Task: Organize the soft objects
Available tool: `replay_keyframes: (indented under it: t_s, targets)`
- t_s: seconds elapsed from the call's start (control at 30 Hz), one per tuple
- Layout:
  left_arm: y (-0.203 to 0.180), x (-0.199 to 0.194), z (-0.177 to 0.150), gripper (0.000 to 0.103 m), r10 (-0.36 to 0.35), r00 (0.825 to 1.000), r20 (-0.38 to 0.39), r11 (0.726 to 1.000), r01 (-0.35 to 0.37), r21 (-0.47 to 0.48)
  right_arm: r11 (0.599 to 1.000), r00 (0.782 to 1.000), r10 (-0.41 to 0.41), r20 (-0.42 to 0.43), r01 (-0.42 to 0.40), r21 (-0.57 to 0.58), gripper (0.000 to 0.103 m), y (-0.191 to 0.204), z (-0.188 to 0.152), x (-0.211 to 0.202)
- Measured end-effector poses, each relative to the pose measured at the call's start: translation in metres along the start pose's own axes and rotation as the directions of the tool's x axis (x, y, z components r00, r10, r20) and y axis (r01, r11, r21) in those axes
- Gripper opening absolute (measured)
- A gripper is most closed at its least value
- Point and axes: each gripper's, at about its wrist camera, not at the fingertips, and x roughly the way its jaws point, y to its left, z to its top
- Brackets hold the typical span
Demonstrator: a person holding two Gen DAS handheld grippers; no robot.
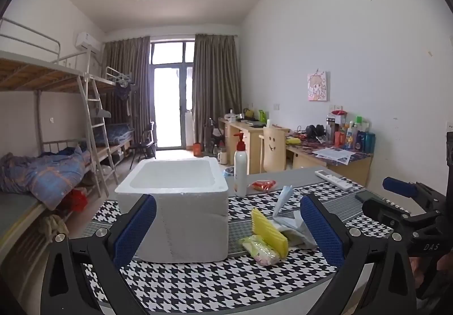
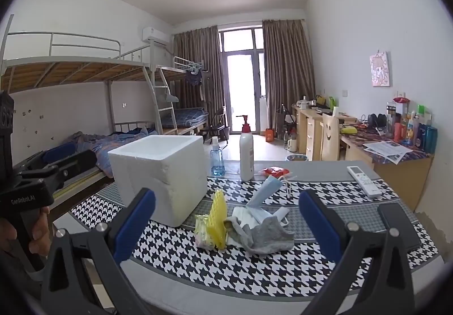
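Both of my grippers hang above the near edge of the table (image 2: 317, 170), which is covered by a houndstooth cloth (image 1: 215, 286). The left gripper (image 1: 228, 230) has its jaws spread fully apart, with nothing between the blue pads. The right gripper (image 2: 226, 225) is likewise wide open and empty; neither touches any item.

The soft objects lie in one small heap on the cloth, just to the right of the white foam box (image 1: 175, 201). In that heap I note a yellow ridged sponge (image 2: 217, 218) standing on edge, a small floral packet (image 2: 203, 233) touching its left side, a grey sock (image 2: 266, 233) crumpled to its right, and a pale blue face mask (image 2: 266, 190) propped up behind the sock. White mask material lies under the sock; I cannot tell how many pieces.

The foam box stands upright and open-topped; its interior appears empty from the left view. Behind the heap stand a white pump bottle (image 2: 246, 150) and a clear blue bottle (image 2: 217, 158). A red packet (image 2: 274, 171) lies beside the pump bottle. A white remote (image 2: 363, 177) and a dark phone (image 2: 397, 225) rest on the right part of the table, well apart from the heap
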Motion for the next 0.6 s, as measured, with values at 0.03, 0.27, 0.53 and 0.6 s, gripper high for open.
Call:
replay_keyframes:
  t_s: [0.03,0.27,0.53,0.6]
  targets:
    - [0.0003,-0.0004,0.0005,0.102,0.003,1.000,0.003,1.000,-0.003,-0.001,1.000,1.000,0.000,0.001,0.000,0.000,0.102,-0.0001,0.0004,0.0000]
    - [0.0009,-0.0003,0.0000,0.102,-0.001,1.000,0.005,1.000,0.001,-0.007,1.000,1.000,-0.004,0.001,0.004,0.002,0.102,0.0005,-0.0015,0.0008]
    - [-0.0013,0.0007,-0.0004,0.102,0.003,1.000,0.003,1.000,-0.003,0.001,1.000,1.000,-0.003,0.008,0.003,0.001,0.102,-0.0013,-0.0016,-0.0002]
    - [-0.0011,0.0002,-0.0012,0.102,0.006,1.000,0.005,1.000,-0.006,-0.001,1.000,1.000,-0.003,0.009,0.003,0.002,0.102,-0.0015,-0.0018,-0.0004]
